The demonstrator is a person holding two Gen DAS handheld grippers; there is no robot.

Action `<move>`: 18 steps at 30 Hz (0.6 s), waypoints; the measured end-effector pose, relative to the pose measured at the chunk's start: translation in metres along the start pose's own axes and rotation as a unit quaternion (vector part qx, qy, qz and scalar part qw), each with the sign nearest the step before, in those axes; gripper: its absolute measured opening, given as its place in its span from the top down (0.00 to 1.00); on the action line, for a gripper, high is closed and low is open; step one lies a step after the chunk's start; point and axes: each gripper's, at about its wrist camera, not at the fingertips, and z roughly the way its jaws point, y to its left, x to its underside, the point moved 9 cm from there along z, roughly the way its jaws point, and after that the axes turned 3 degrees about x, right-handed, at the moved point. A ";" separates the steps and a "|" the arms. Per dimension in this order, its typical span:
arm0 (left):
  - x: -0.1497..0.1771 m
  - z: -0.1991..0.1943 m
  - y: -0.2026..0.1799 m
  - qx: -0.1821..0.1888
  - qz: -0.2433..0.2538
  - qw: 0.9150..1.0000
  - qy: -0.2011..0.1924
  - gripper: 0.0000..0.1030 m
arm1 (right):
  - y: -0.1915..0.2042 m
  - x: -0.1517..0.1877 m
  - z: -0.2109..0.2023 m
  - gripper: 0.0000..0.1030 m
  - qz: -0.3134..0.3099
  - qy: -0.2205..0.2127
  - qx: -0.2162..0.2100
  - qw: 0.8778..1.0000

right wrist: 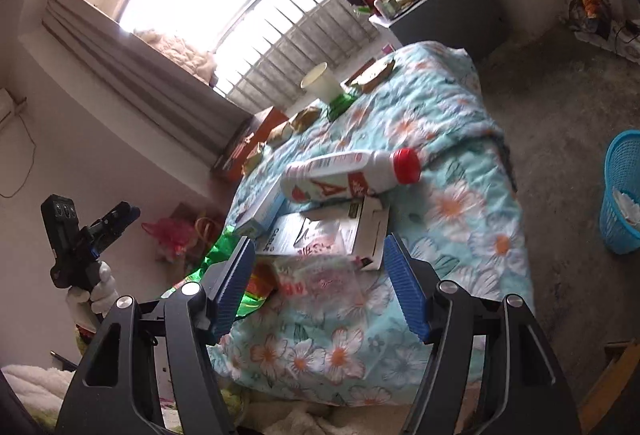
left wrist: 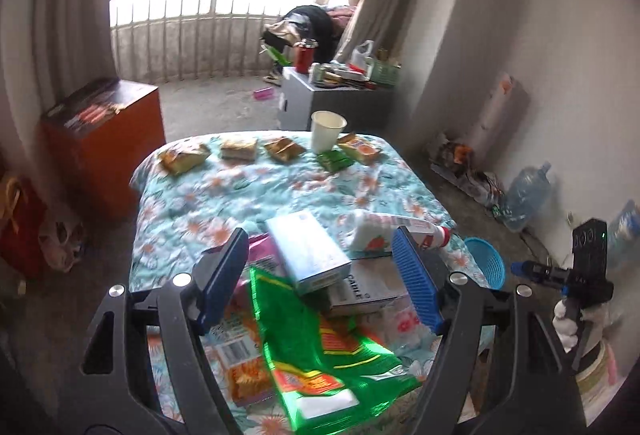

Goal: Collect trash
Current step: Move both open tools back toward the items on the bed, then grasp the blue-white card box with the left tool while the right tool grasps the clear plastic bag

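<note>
My left gripper (left wrist: 320,283) hangs open over a heap of trash at the near end of the floral-cloth table (left wrist: 240,203): a green foil wrapper (left wrist: 320,355), a pale blue box (left wrist: 308,251), a white carton (left wrist: 360,291) and a white bottle with a red cap (left wrist: 400,231). A paper cup (left wrist: 326,131) and several snack wrappers (left wrist: 184,159) line the far edge. My right gripper (right wrist: 320,287) is also open, empty, above a clear printed bag (right wrist: 320,279) beside the white carton (right wrist: 332,235) and the bottle (right wrist: 352,175). A blue trash basket (right wrist: 622,191) stands on the floor at the right.
An orange box (left wrist: 104,139) stands left of the table and a grey cabinet (left wrist: 332,103) crowded with items behind it. Water jugs (left wrist: 528,195) and clutter line the right wall. A white-gloved hand (left wrist: 566,327) holds the right gripper. The window has bars and curtains.
</note>
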 end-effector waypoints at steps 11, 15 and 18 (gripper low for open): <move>0.083 0.005 0.096 -0.007 -0.168 0.986 -0.008 0.32 | -0.011 0.020 0.093 0.37 0.046 0.072 -0.002 0.996; 0.098 0.015 0.107 -0.006 -0.179 0.984 0.005 0.32 | -0.008 0.027 0.104 0.37 0.049 0.091 -0.021 0.994; 0.097 0.020 0.112 0.002 -0.187 0.982 0.003 0.32 | -0.006 0.035 0.109 0.37 0.049 0.106 -0.025 0.993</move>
